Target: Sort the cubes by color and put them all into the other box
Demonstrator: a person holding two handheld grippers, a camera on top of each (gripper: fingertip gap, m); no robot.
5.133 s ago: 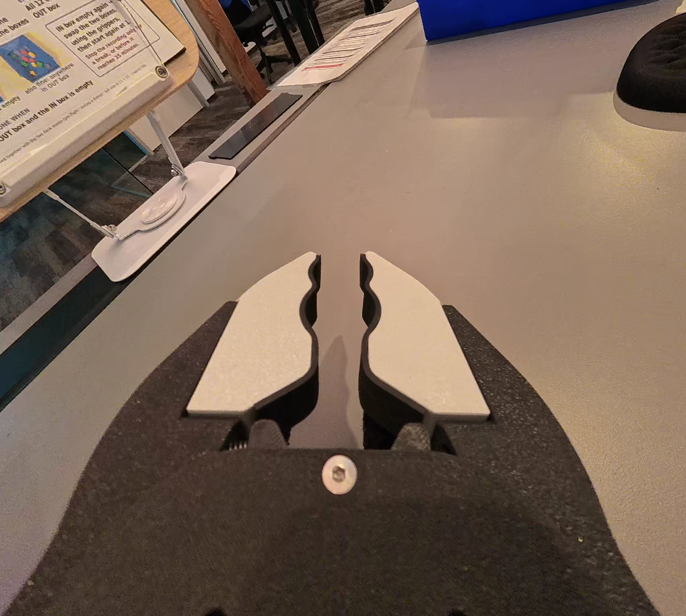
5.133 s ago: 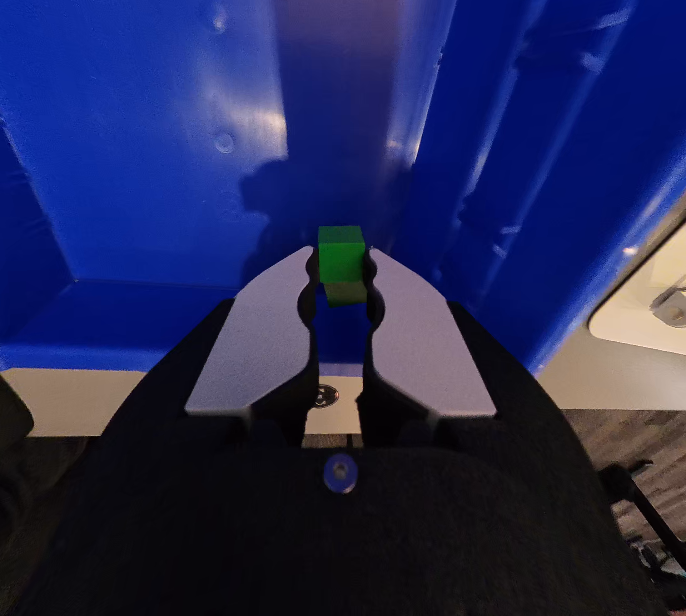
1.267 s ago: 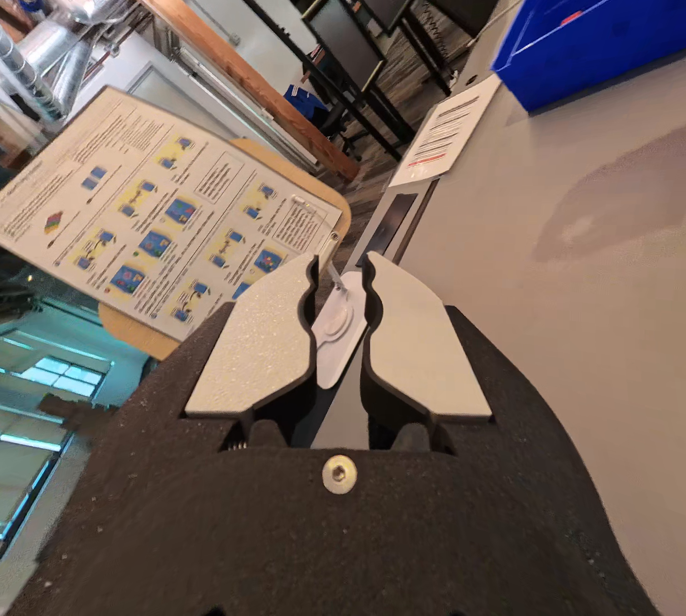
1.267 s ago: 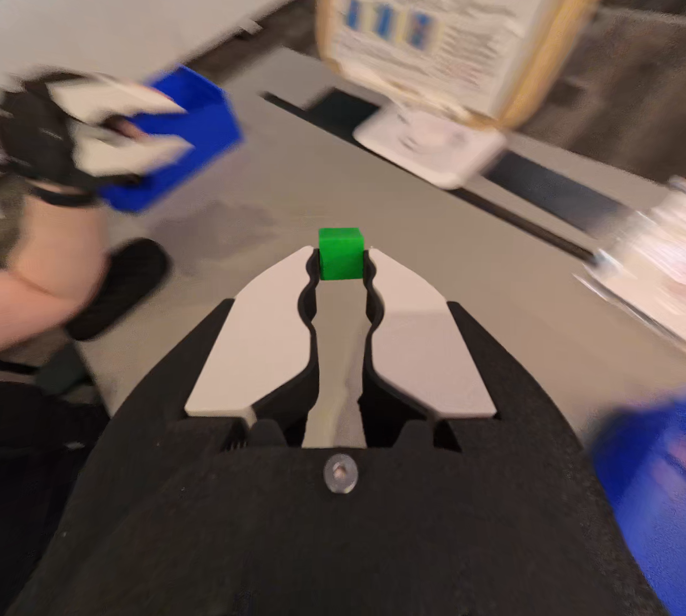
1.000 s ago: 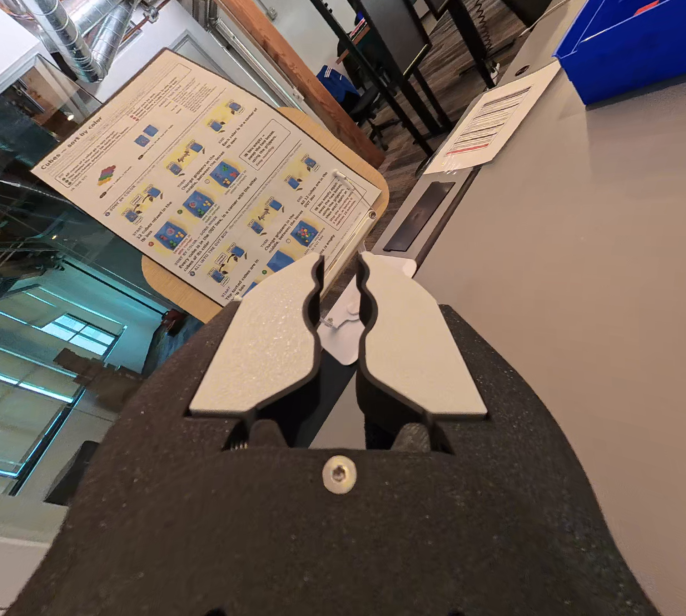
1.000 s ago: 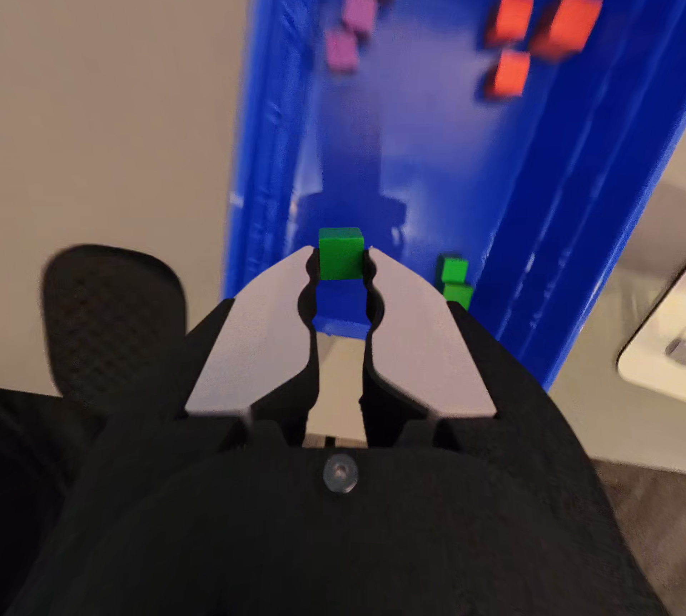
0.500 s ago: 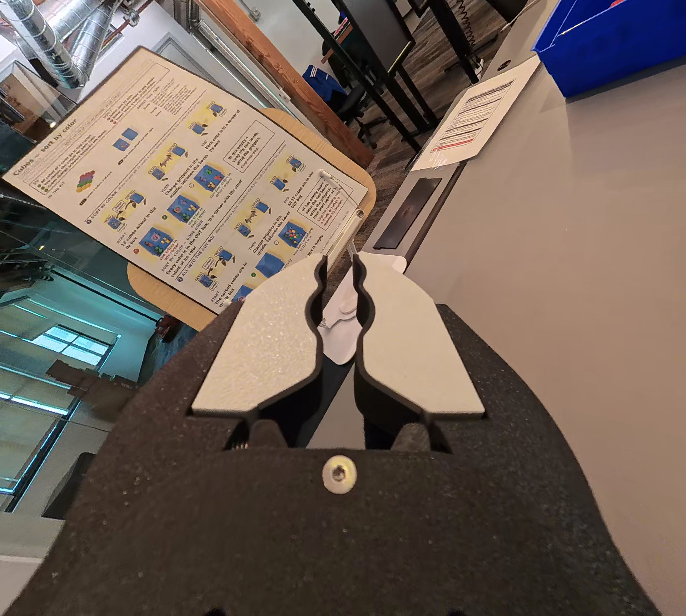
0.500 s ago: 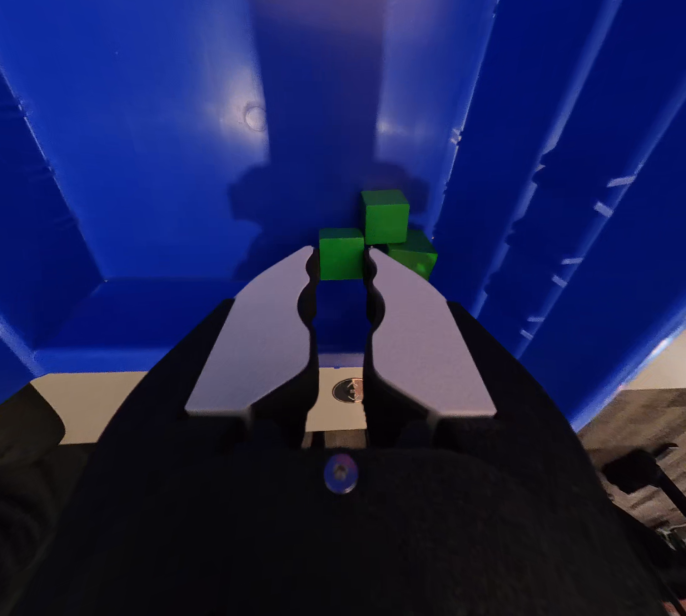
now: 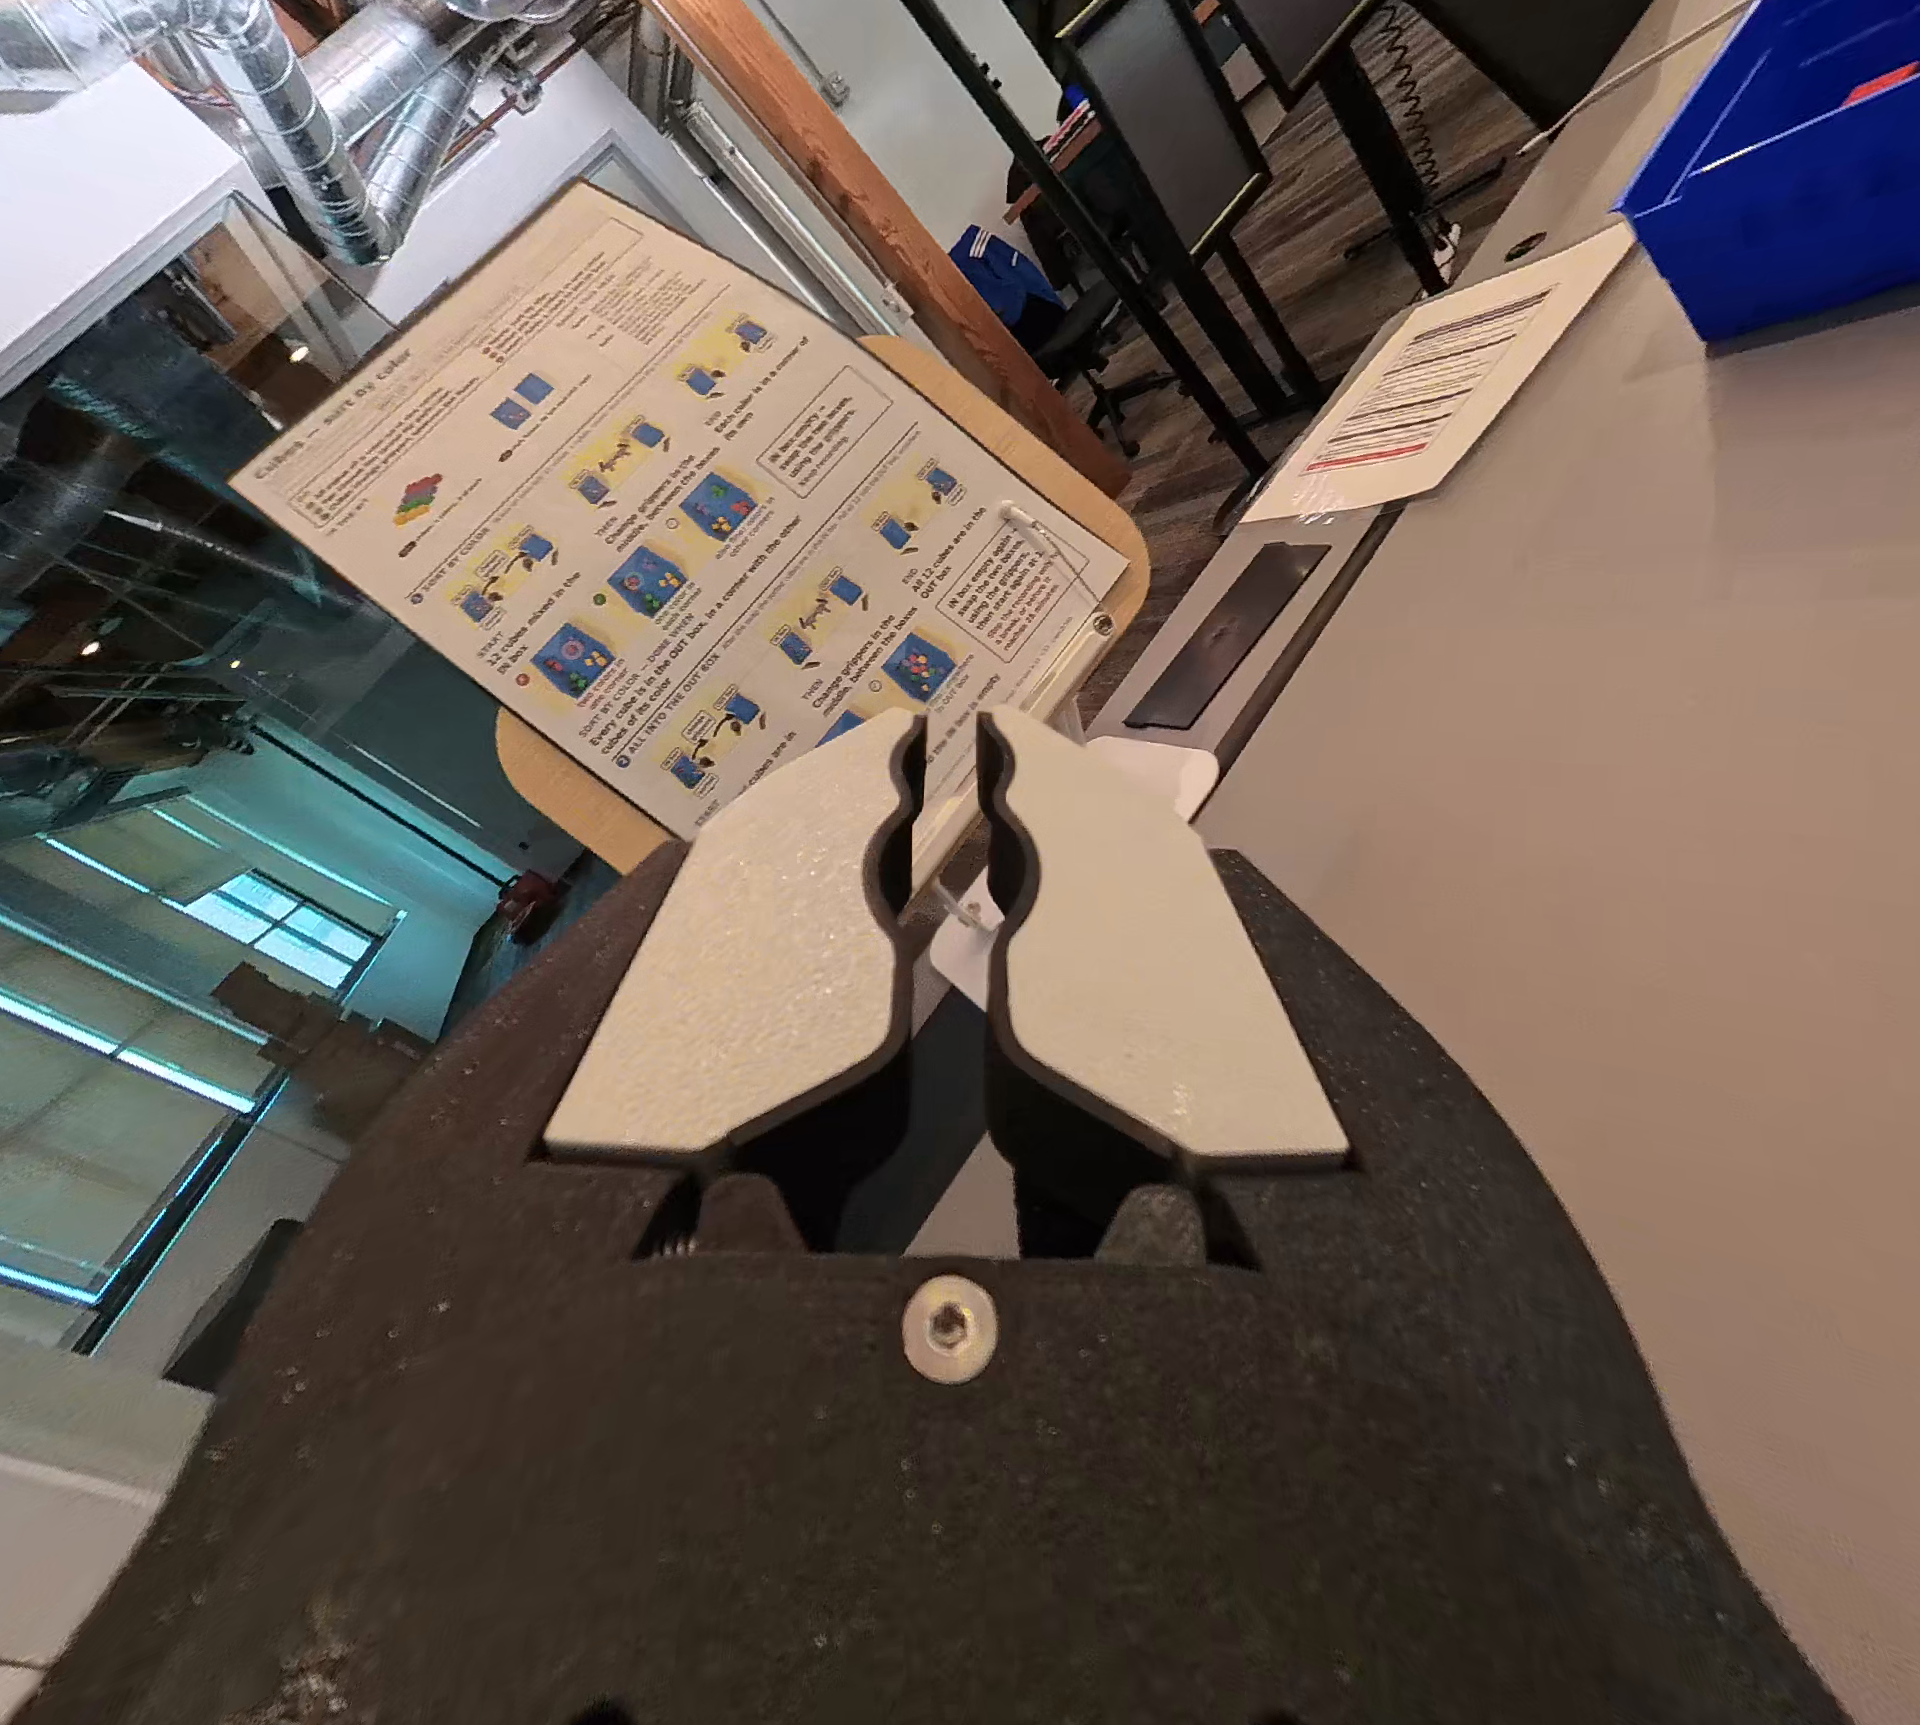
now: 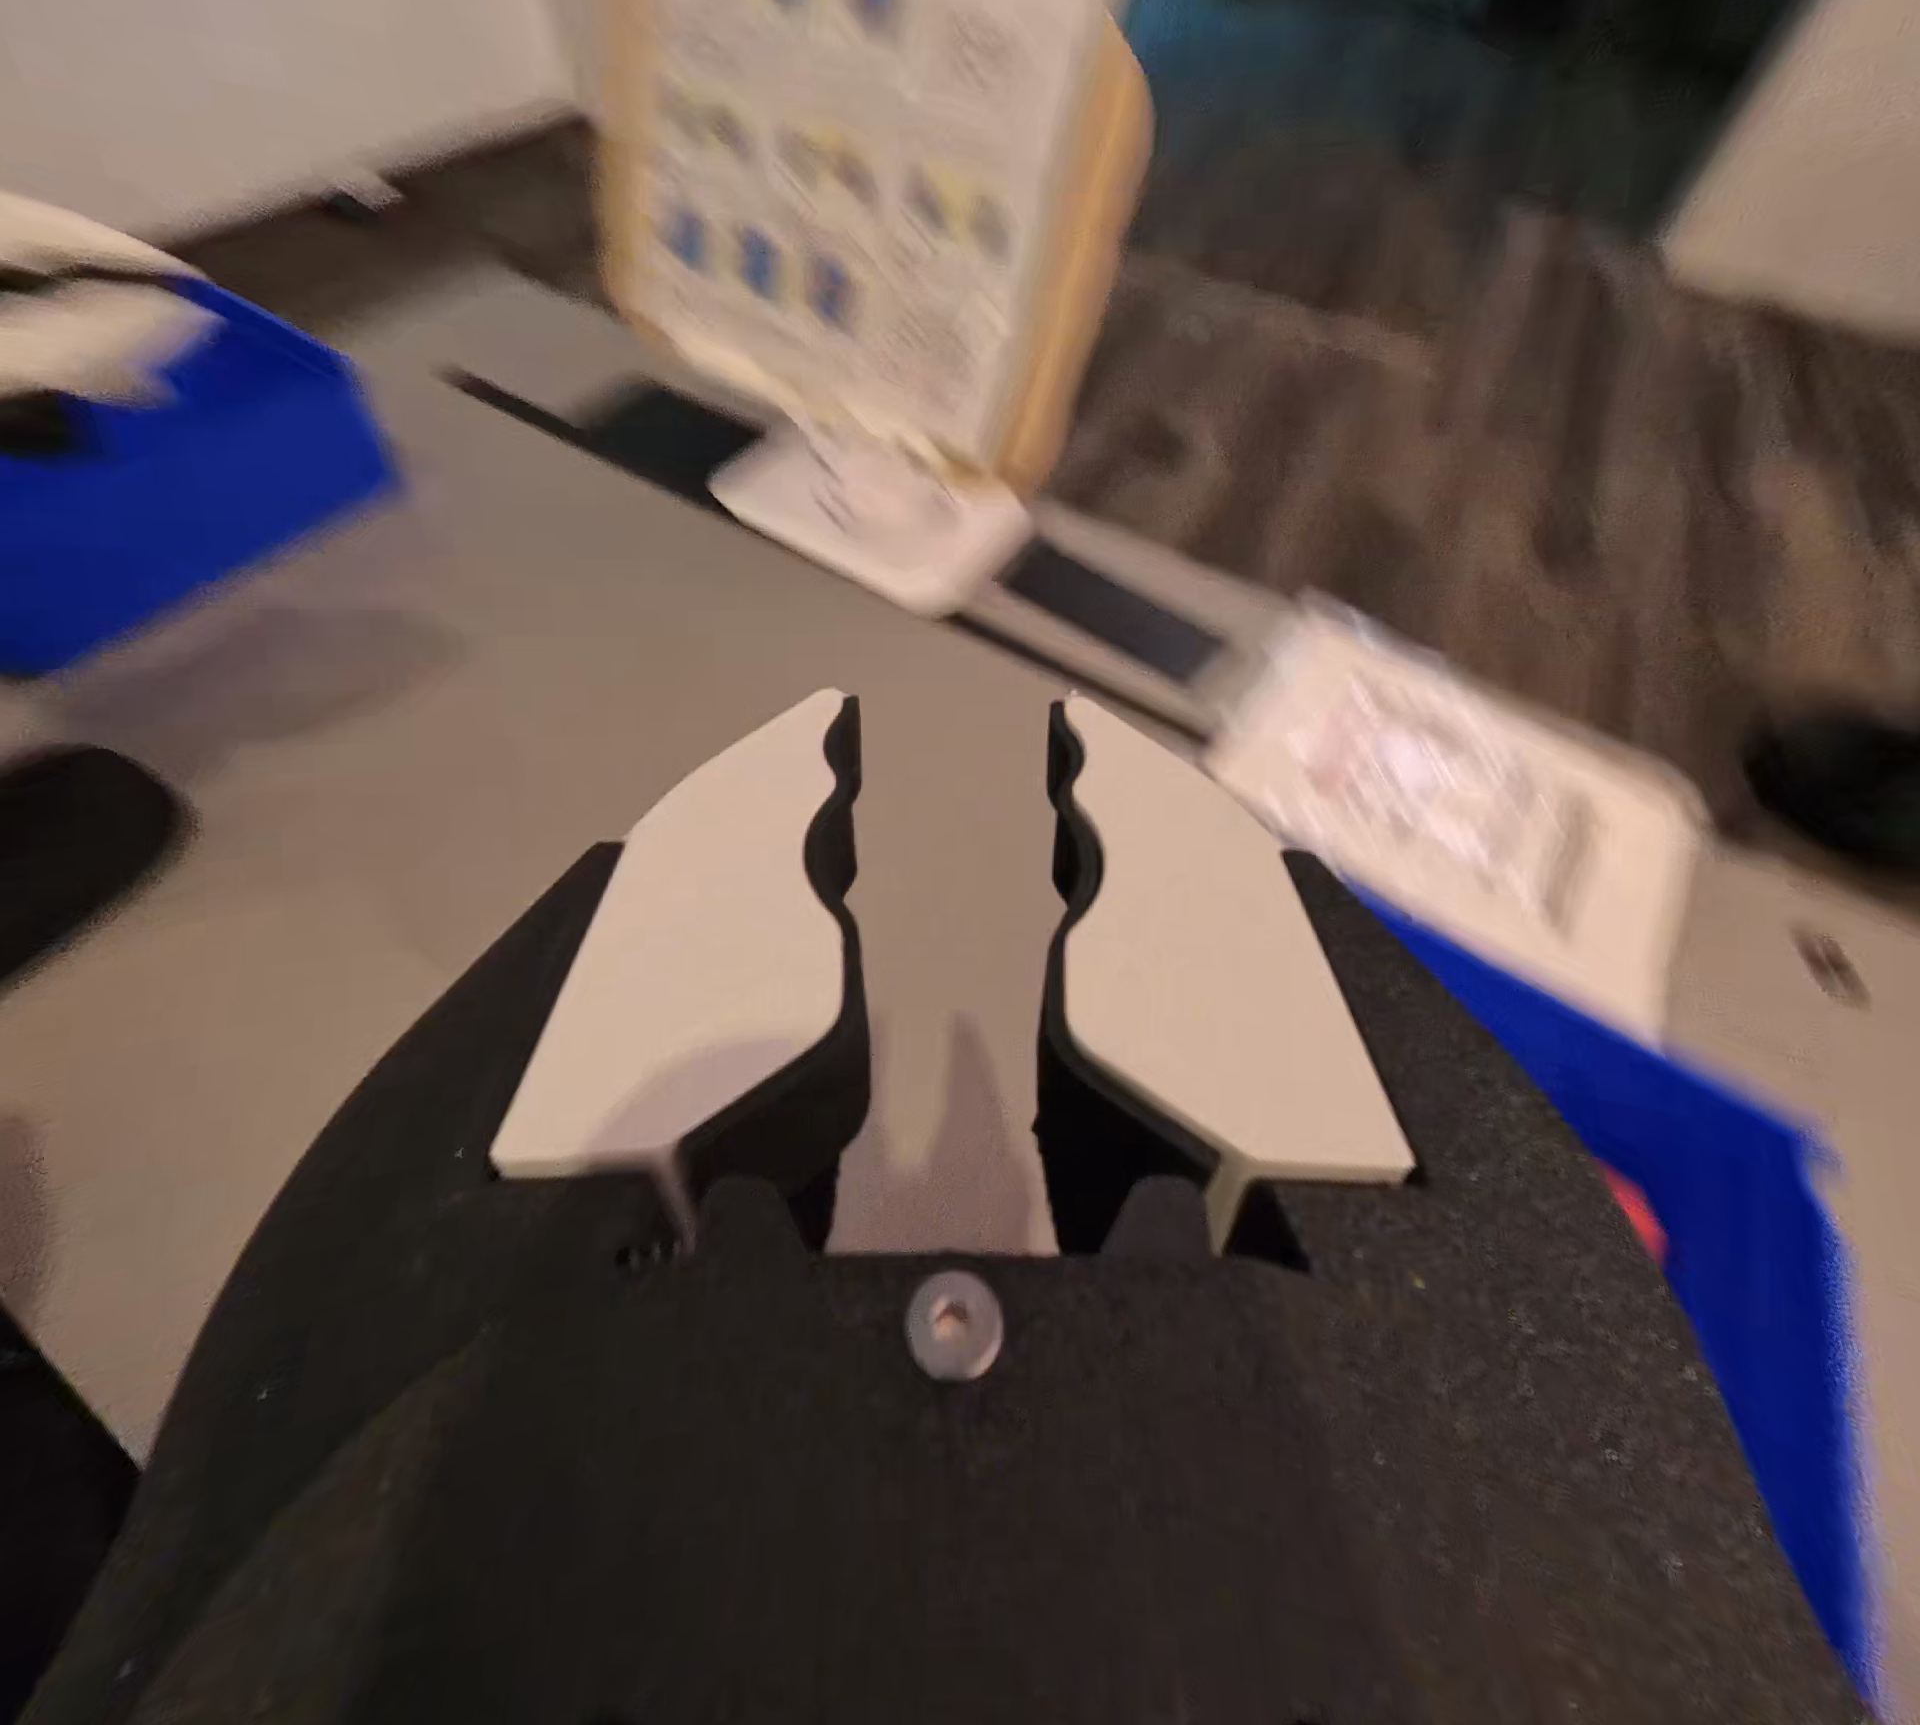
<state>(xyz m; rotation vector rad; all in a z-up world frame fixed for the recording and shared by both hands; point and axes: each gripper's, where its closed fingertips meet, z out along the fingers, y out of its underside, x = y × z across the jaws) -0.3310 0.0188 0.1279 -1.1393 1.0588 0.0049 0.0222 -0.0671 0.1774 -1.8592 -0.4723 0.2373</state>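
Right tool: apart, empty, above grey counter.
Left tool: nearly together, empty.
Blue box: far right on counter.

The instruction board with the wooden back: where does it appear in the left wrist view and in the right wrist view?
Left wrist view: the instruction board fills the middle left, tilted, just beyond the left gripper.
Right wrist view: it stands at top centre, blurred, beyond the open, empty right gripper.
Shared landmark: the board's white base on the grey table edge.
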